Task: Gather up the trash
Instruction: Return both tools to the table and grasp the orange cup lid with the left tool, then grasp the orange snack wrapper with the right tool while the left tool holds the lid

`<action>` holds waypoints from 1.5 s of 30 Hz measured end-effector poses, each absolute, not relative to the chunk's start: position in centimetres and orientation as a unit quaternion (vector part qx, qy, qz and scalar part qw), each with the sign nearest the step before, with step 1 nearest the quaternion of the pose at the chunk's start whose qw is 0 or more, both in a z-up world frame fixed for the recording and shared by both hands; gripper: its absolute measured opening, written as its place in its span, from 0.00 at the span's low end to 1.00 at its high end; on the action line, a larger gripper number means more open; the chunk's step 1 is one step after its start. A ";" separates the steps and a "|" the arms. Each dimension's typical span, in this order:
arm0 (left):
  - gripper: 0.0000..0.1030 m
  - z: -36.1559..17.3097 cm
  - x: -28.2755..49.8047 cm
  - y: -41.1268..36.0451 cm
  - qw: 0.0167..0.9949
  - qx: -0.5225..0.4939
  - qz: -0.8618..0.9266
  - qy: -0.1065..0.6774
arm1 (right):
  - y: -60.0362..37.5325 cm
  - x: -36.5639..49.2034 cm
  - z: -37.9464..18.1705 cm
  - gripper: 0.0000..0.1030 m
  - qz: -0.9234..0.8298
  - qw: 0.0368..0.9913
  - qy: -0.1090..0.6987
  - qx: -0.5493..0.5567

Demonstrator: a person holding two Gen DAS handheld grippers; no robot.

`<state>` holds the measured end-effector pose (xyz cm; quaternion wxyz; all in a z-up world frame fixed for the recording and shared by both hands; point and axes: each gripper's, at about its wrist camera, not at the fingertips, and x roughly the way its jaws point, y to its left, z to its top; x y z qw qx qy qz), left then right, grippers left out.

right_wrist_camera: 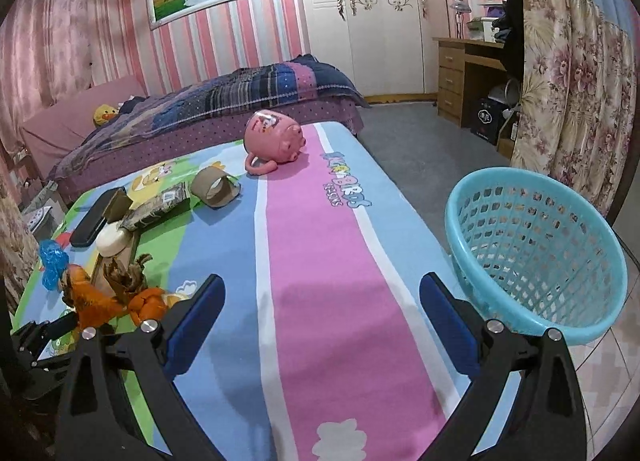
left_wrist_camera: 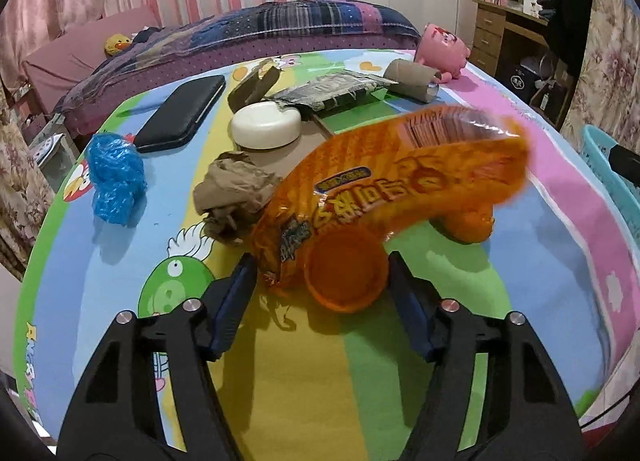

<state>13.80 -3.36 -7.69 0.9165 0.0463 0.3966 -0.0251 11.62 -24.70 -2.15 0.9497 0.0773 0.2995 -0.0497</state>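
Observation:
An orange snack wrapper (left_wrist_camera: 400, 181), blurred, arches over the colourful table right in front of my left gripper (left_wrist_camera: 320, 265). Its near end curls into a round opening (left_wrist_camera: 346, 279) between the open jaws; contact with the pads is unclear. The wrapper also shows in the right wrist view (right_wrist_camera: 100, 303) at far left. Crumpled brown paper (left_wrist_camera: 236, 191), a blue plastic bag (left_wrist_camera: 114, 177) and a cardboard tube (left_wrist_camera: 412, 79) lie on the table. My right gripper (right_wrist_camera: 320, 301) is open and empty over the pink stripe. A turquoise basket (right_wrist_camera: 536, 257) stands right of the table.
A white round case (left_wrist_camera: 266, 125), a black case (left_wrist_camera: 182, 113), a grey foil packet (left_wrist_camera: 332, 91) and a pink pig cup (right_wrist_camera: 276, 137) sit farther back on the table. A bed (right_wrist_camera: 208, 105) lies behind, a wooden desk (right_wrist_camera: 464, 73) at far right.

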 end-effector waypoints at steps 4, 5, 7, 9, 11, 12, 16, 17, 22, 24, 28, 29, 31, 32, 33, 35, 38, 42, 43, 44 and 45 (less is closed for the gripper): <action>0.38 -7.3 13.9 -3.0 0.917 0.034 -0.036 0.397 | -24.3 11.7 -2.4 0.93 -0.045 0.949 0.303 0.072; 0.38 -7.0 13.8 -2.8 0.918 0.029 -0.037 0.394 | -24.2 11.7 -2.5 0.93 -0.043 0.949 0.303 0.071; 0.38 -6.4 13.5 -2.4 0.921 0.025 -0.038 0.386 | -23.8 11.8 -2.5 0.93 -0.038 0.949 0.305 0.070; 0.38 -5.6 13.1 -2.0 0.926 0.021 -0.039 0.374 | -23.4 11.8 -2.5 0.93 -0.031 0.949 0.306 0.067; 0.38 -4.6 12.8 -1.6 0.931 0.016 -0.042 0.362 | -22.9 11.8 -2.4 0.93 -0.024 0.950 0.305 0.062; 0.38 -4.1 12.6 -1.3 0.934 0.015 -0.042 0.355 | -22.5 11.8 -2.3 0.93 -0.019 0.951 0.303 0.057; 0.38 -2.8 12.3 0.1 0.942 0.034 -0.023 0.334 | -21.2 11.5 -2.1 0.93 0.004 0.953 0.299 0.044; 0.38 -2.7 12.4 0.4 0.942 0.035 -0.017 0.332 | -21.0 11.4 -2.1 0.93 0.008 0.953 0.298 0.042; 0.38 -2.1 13.0 3.2 0.940 0.011 0.007 0.340 | -19.1 11.0 -1.8 0.93 0.037 0.956 0.289 0.023; 0.38 -1.9 12.9 3.6 0.942 0.014 0.014 0.334 | -17.8 10.7 -1.5 0.93 0.061 0.957 0.283 0.018; 0.38 -1.5 12.9 4.5 0.945 0.010 0.023 0.325 | -15.0 10.5 -1.6 0.93 0.100 0.954 0.284 -0.012; 0.38 -1.5 13.0 4.8 0.945 0.003 0.024 0.327 | -14.1 10.7 -1.8 0.92 0.110 0.952 0.286 -0.022; 0.38 -1.6 13.1 4.9 0.943 -0.005 0.022 0.332 | -12.5 11.6 -2.3 0.88 0.130 0.946 0.294 -0.037; 0.38 -1.7 13.1 4.8 0.943 -0.006 0.021 0.332 | -12.1 11.9 -2.5 0.75 0.139 0.944 0.298 -0.040; 0.38 -1.6 13.1 4.7 0.943 -0.003 0.021 0.331 | -11.6 12.4 -2.6 0.65 0.150 0.940 0.303 -0.043; 0.38 -1.7 13.0 4.5 0.944 0.002 0.022 0.329 | -10.9 13.2 -3.1 0.37 0.168 0.933 0.314 -0.045; 0.38 -1.8 13.1 4.6 0.944 0.001 0.023 0.330 | -10.4 13.2 -3.3 0.11 0.194 0.927 0.318 -0.043; 0.38 -1.8 13.1 4.4 0.944 -0.003 0.023 0.330 | -10.6 12.4 -2.3 0.07 0.200 0.933 0.296 -0.052; 0.38 -1.7 13.0 4.3 0.945 -0.001 0.023 0.327 | -10.9 12.3 -2.1 0.06 0.200 0.934 0.293 -0.049; 0.38 -1.7 13.0 4.2 0.946 0.001 0.023 0.324 | -11.4 12.1 -1.7 0.06 0.201 0.935 0.288 -0.042; 0.38 -1.6 12.9 4.1 0.947 0.002 0.022 0.320 | -11.8 11.9 -1.2 0.06 0.201 0.938 0.281 -0.037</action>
